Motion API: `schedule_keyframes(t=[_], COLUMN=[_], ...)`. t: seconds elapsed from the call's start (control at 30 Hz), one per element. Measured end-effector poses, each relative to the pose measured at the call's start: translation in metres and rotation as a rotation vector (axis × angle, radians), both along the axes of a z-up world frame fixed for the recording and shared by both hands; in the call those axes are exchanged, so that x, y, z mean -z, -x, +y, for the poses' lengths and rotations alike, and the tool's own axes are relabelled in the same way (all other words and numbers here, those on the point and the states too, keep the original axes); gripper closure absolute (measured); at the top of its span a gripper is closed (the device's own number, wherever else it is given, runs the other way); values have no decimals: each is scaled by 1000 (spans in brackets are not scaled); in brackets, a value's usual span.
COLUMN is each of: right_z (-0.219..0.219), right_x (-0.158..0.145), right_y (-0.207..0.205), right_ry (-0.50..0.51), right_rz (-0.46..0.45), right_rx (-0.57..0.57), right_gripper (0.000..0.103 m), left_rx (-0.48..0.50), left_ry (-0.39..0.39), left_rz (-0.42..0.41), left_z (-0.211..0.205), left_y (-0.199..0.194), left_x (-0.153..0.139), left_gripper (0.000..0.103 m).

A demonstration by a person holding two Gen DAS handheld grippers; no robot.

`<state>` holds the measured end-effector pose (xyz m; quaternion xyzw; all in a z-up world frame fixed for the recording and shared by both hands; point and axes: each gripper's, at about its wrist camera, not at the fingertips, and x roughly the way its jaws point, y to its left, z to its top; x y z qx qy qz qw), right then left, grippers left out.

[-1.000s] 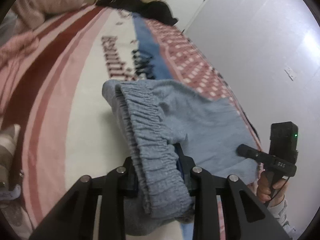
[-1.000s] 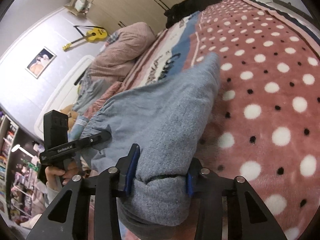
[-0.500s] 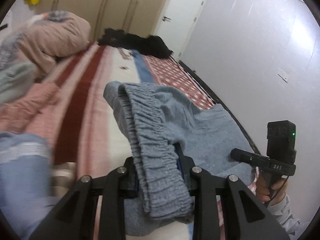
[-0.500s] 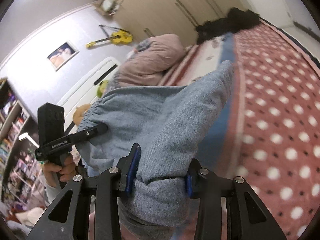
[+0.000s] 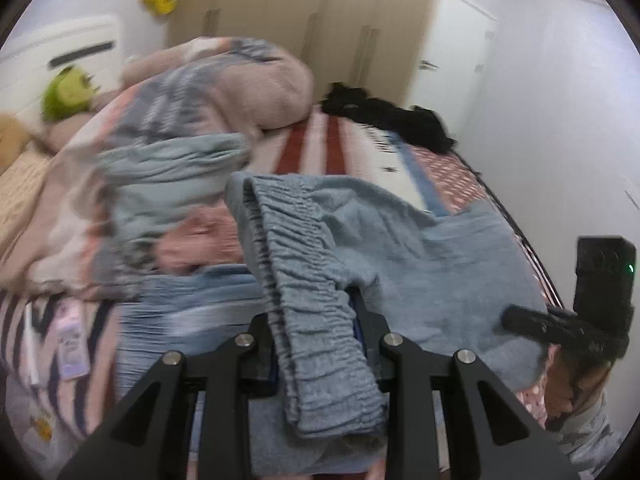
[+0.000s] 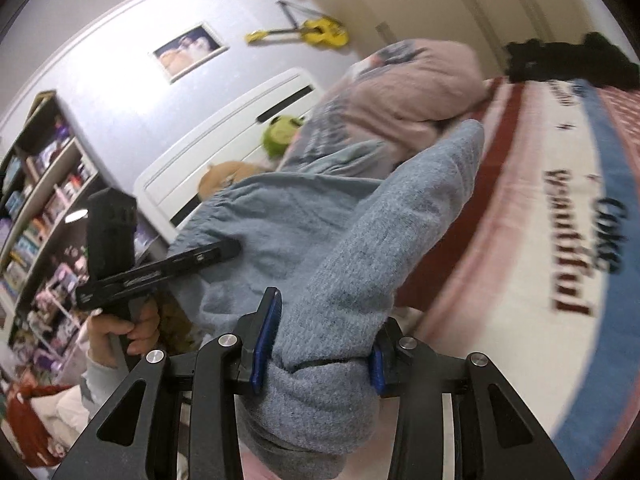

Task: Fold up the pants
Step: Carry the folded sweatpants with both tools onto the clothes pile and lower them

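Pants (image 5: pixel 400 248) hang in the middle of both views, up above the bed (image 5: pixel 352 152). Left gripper (image 5: pixel 316 344) squeezes the stretchy waistband; right gripper (image 6: pixel 320 344) squeezes a thick bunch. One pinch could slip, and the pants might drop crooked.

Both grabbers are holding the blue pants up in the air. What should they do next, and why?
Probably lower the pants flat onto the bed. The left gripper pinches the waistband, the right gripper clamps bunched fabric, and the cloth hangs lifted between them, so no neat fold is possible yet.
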<state>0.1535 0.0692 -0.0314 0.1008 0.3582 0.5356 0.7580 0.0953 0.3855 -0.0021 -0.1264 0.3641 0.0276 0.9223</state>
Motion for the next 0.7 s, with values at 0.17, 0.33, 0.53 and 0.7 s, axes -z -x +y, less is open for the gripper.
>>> schedule_keyframes(t=[0.17, 0.33, 0.53, 0.7], right_z=[68, 115, 130, 118], right_x=[-4, 7, 32, 42], right_y=[11, 16, 13, 14], right_ry=[18, 58, 112, 100], right_rz=[-8, 24, 86, 133], right_rx=[-83, -132, -151, -169], right_gripper=[70, 70, 72, 73], left_rx=[-87, -133, -133, -106], left_ry=[3, 25, 80, 112], left_rz=[46, 132, 184, 165], left_z=[66, 96, 107, 109], left_y=[15, 19, 27, 29], left_x=[-4, 18, 47, 42], left_gripper=[79, 79, 79, 79])
